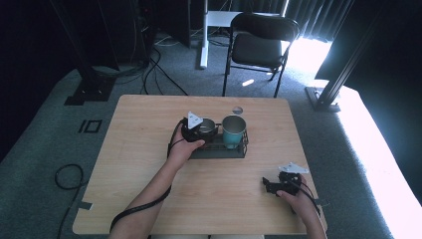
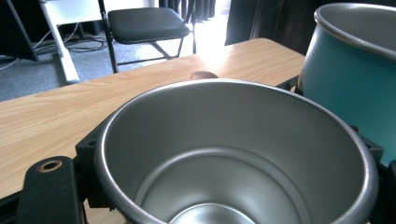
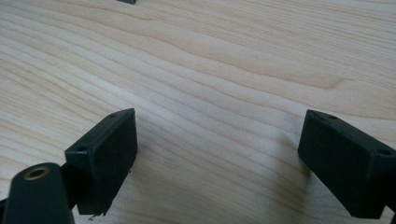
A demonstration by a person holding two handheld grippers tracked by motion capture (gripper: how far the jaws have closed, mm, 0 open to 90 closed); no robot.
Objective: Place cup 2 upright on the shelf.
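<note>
The right gripper (image 1: 272, 185) rests low over the near right part of the table (image 1: 149, 164), a pale wood-grain top with rounded corners; its two black, blocky jaws stand wide apart with bare wood between them. Farther in, near the table's middle, the left gripper (image 1: 199, 130) is at a silver metal cup (image 2: 233, 154), round, smooth and empty, with a rolled rim; its jaws flank the cup's sides, but whether they clamp it cannot be told. Just right of it stands a taller teal cup (image 1: 233, 131). Both sit on a dark rectangular rack (image 1: 219, 150). Beyond the table stands a black folding chair (image 1: 259, 47).
</note>
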